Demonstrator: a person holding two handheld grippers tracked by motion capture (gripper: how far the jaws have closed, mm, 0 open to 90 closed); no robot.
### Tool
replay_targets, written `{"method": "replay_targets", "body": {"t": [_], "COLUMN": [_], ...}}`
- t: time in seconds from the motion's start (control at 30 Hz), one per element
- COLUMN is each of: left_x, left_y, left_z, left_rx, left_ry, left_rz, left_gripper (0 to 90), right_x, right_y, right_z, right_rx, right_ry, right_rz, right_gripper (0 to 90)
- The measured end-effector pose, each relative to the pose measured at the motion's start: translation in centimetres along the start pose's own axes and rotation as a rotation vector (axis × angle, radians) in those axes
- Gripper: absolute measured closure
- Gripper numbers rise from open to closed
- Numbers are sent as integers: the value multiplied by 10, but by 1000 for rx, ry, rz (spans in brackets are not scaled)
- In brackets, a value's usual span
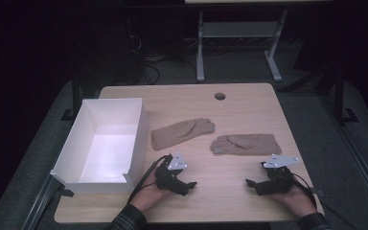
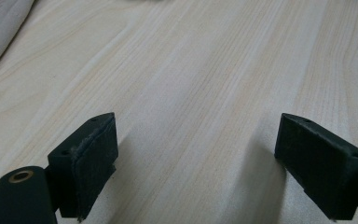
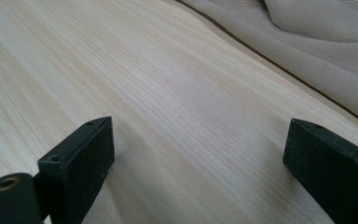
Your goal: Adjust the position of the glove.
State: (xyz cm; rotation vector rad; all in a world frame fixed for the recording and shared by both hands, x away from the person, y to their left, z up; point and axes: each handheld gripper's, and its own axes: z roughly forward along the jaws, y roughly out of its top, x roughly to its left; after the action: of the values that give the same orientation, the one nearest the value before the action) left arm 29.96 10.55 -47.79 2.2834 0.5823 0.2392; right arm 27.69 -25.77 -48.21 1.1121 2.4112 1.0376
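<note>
Tan gloves lie ahead of my claws: one glove [image 1: 182, 132] beyond my left gripper [image 1: 188, 185], the other glove [image 1: 246, 143] just past my right gripper [image 1: 250, 184]. Both spread wide, empty. I judge nothing's started; next, grab one, likely for the white box [image 1: 74, 144] at left.

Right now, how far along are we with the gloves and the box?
Nothing looks done yet: the open white rectangular box appears empty. Both tan fabric gloves lie flat on the light wooden table, one near the box, one to its right. Nothing is in hand: the left tongs and right tongs are open, low over bare wood. If boxing them is the job, both gloves remain.
</note>
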Motion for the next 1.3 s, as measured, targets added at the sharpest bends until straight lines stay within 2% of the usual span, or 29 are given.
{"method": "replay_targets", "body": {"t": [0.33,0.37,0.4,0.47,0.6,0.7,0.73,0.93,0.97,1.0,1.3], "left_x": [2,3,3,4,5,5,5,5,5,4,5], "left_y": [-1,-1,-1,-2,-3,-4,-4,-4,-4,-4,-3], "left_z": [-1,-1,-2,-3,-4,-4,-4,-4,-4,-4,-4], "left_rx": [1,3,3,2,5,-1,0,-2,-3,-8,-1], "left_ry": [-5,-5,-6,-6,-7,-5,-5,-4,-5,-7,-7], "left_rz": [9,9,9,11,12,11,14,14,12,7,12], "left_gripper": [125,125,125,124,124,124,124,124,124,124,124], "right_x": [0,1,1,0,-3,-6,-6,-12,-12,-15,-31], "right_y": [1,2,3,4,8,14,16,26,26,30,46], "right_z": [0,0,-3,-4,-9,-15,-16,-17,-17,-16,-8], "right_rx": [2,7,15,23,7,-13,-22,-32,-32,-34,-51], "right_ry": [-3,-3,4,0,-3,-26,-23,-8,-8,-3,2], "right_rz": [0,3,3,14,31,15,23,10,10,2,0], "right_gripper": [89,129,208,221,381,556,609,838,838,888,900]}}
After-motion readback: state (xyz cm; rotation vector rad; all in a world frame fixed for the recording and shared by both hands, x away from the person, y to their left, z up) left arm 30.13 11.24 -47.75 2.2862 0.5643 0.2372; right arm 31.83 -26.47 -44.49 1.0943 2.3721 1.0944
